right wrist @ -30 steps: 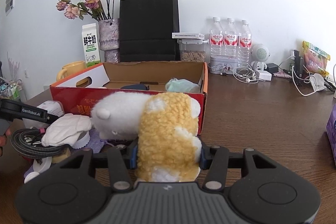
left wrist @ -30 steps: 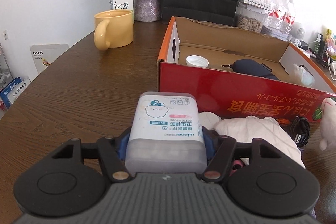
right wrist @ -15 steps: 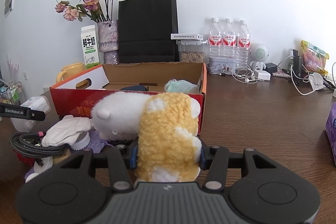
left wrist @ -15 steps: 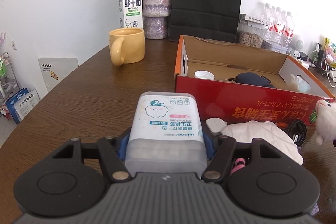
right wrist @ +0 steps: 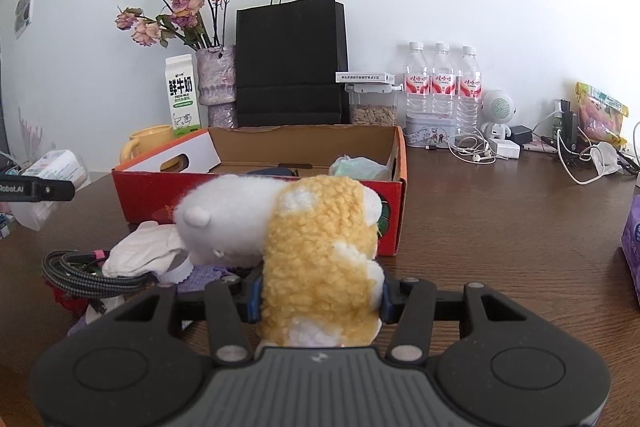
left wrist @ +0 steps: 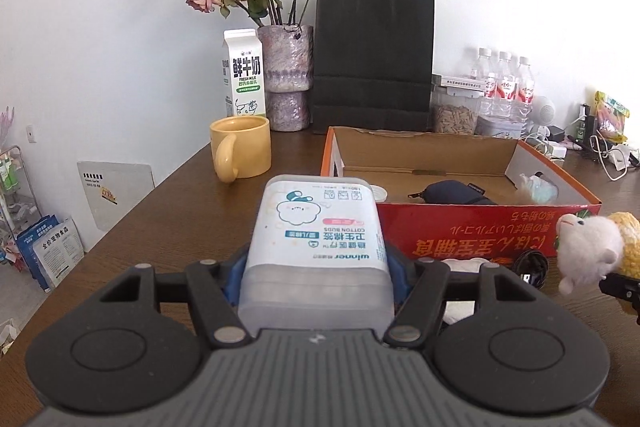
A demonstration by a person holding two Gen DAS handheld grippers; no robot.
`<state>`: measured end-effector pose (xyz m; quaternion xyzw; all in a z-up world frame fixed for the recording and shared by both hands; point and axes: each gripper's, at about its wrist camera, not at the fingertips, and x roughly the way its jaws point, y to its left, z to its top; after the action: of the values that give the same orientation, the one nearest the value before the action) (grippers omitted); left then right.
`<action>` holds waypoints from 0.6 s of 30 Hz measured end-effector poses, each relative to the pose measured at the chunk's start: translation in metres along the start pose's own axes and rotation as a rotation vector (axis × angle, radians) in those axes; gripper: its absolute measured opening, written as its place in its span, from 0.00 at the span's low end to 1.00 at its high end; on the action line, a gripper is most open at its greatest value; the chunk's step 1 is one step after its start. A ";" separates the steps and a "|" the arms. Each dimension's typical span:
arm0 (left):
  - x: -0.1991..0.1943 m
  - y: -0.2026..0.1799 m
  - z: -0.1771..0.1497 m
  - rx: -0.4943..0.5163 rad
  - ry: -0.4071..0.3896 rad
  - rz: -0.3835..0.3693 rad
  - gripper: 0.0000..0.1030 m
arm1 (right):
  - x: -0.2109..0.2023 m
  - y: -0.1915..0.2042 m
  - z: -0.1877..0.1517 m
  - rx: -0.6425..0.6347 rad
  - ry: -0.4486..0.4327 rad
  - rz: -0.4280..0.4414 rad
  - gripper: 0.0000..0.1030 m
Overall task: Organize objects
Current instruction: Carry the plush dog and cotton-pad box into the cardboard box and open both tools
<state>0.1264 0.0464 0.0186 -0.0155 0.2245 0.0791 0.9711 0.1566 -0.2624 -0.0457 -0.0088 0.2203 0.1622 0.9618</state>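
My left gripper (left wrist: 316, 275) is shut on a white cotton buds box (left wrist: 316, 239) and holds it above the table, left of the red cardboard box (left wrist: 480, 231). My right gripper (right wrist: 320, 291) is shut on a yellow and white plush sheep (right wrist: 304, 239), in front of the red box (right wrist: 256, 195). The sheep also shows at the right edge of the left wrist view (left wrist: 588, 251). The cotton buds box shows at the left edge of the right wrist view (right wrist: 52, 167). Inside the red box lie a dark pouch (left wrist: 454, 191), a white lid (left wrist: 380, 191) and a pale bundle (right wrist: 360, 167).
A pile in front of the box holds a white cloth (right wrist: 140, 255) and a braided black cable (right wrist: 88, 275). A yellow mug (left wrist: 240, 153), milk carton (left wrist: 244, 75), vase (left wrist: 286, 79), black bag (left wrist: 372, 59) and bottles (right wrist: 440, 83) stand behind. Cables and chargers (right wrist: 480, 147) lie right.
My left gripper has risen and drawn back with the cotton buds box, so more of the room shows. My right gripper has lifted slightly with the sheep.
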 end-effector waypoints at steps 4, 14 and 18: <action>-0.004 -0.006 0.000 0.007 -0.001 -0.022 0.64 | -0.004 0.004 0.004 -0.003 -0.006 0.003 0.48; -0.006 -0.016 0.012 0.023 -0.016 -0.055 0.64 | -0.008 0.009 0.024 -0.011 -0.041 0.000 0.48; -0.003 -0.020 0.018 0.025 -0.019 -0.063 0.64 | -0.003 0.011 0.031 -0.012 -0.043 0.002 0.48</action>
<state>0.1351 0.0279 0.0359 -0.0095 0.2158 0.0457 0.9753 0.1632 -0.2500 -0.0159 -0.0107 0.1988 0.1646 0.9661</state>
